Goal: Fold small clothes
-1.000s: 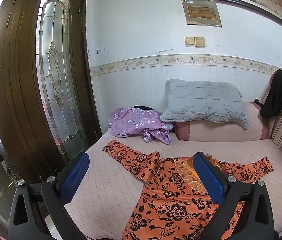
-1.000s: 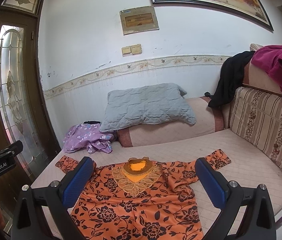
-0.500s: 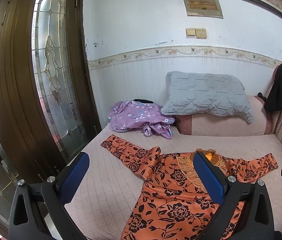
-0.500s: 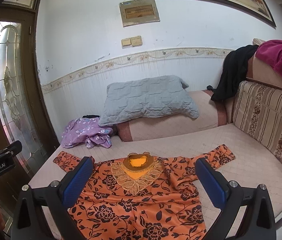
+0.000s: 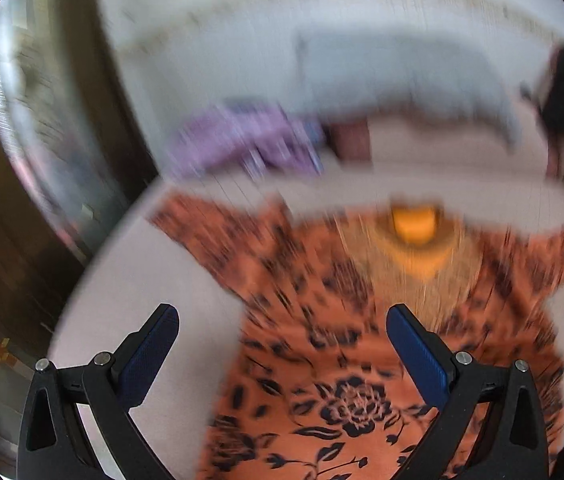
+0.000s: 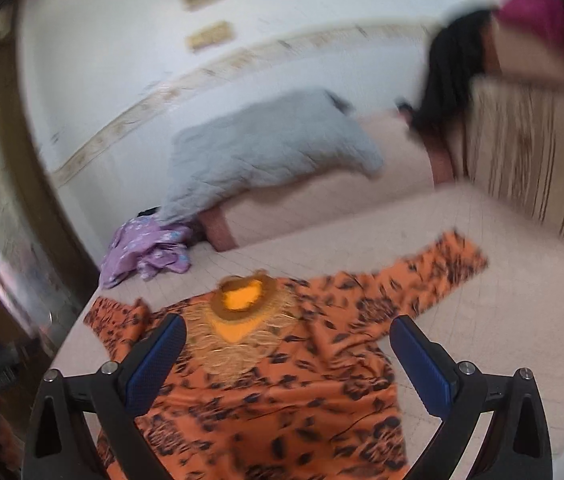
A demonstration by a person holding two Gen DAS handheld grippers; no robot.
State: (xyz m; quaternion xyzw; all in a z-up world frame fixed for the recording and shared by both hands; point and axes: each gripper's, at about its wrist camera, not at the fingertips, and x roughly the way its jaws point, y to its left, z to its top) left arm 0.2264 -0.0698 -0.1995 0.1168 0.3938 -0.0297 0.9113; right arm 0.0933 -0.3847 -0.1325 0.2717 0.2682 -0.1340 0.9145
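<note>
Both claws, left claw [image 5: 282,334] and right claw [image 6: 287,338], are spread wide and hold nothing above the orange flowered top [image 6: 266,396] on the bed [image 6: 481,320], so a quick grab could bunch the soft cloth near the bed's left edge.

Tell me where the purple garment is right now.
The purple garment lies crumpled at the bed's far left corner, below the grey pillow and beyond the orange top, apart from it.
</note>
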